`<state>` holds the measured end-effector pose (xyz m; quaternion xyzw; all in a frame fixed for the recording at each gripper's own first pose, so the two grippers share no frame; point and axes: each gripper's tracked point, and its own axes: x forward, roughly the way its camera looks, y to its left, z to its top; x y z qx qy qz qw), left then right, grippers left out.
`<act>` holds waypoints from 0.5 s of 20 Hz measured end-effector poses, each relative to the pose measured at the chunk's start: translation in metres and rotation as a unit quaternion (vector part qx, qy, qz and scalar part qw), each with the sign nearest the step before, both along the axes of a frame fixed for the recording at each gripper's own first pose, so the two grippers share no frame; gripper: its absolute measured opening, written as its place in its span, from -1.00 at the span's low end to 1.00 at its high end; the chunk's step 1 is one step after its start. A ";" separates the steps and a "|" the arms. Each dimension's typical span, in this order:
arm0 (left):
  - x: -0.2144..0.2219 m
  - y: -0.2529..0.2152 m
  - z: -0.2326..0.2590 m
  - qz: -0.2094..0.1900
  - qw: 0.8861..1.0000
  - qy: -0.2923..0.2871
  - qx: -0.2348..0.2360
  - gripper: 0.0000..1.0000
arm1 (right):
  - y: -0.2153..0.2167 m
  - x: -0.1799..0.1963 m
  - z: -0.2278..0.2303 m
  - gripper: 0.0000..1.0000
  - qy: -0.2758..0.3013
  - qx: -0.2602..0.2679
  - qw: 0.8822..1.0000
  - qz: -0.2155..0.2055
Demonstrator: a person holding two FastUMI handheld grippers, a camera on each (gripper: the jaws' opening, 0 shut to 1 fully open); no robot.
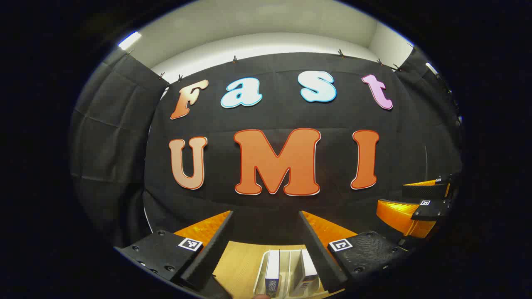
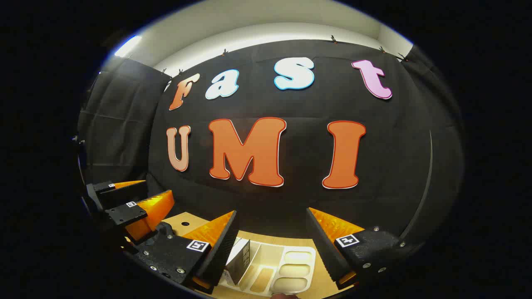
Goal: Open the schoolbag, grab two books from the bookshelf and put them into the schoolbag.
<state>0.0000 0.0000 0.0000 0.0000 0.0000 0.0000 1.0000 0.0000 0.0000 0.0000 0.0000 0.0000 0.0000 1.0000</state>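
Two grippers are held level above the worktop, both facing the booth wall. The left gripper (image 1: pixel 266 245) has its fingers spread wide and grasps nothing; in the left gripper view the gap between them frames the bookshelf (image 1: pixel 286 270), a pale divided rack standing on the wooden worktop (image 1: pixel 239 265) near its front edge. Two books (image 1: pixel 273 270) stand upright in separate slots of that rack, spines toward the camera. The right gripper (image 2: pixel 272 245) is likewise released and empty; in the right gripper view the same rack (image 2: pixel 297 270) lies below its fingers, with one dark-covered book (image 2: pixel 241 261) leaning at the rack's left end, close to the gripper's left finger. Each view also catches the other gripper off to one side, with a gap showing between its fingers.

Judged from these views, the step in hand is fetching the first book; neither book has been lifted. The next move calls for lowering one gripper so that its fingers pass either side of a single book, then closing across the covers without snagging the divider.

The schoolbag cannot be located, so whether it is open cannot be determined. The lower part of the rack and the books is cut off at the bottom of both views. Book titles are too small to read.
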 end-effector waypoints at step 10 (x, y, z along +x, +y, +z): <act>0.003 0.011 -0.004 -0.017 1.000 -0.008 -0.005 0.89 | 0.010 -0.004 -0.003 0.89 -0.003 -0.012 1.000 -0.027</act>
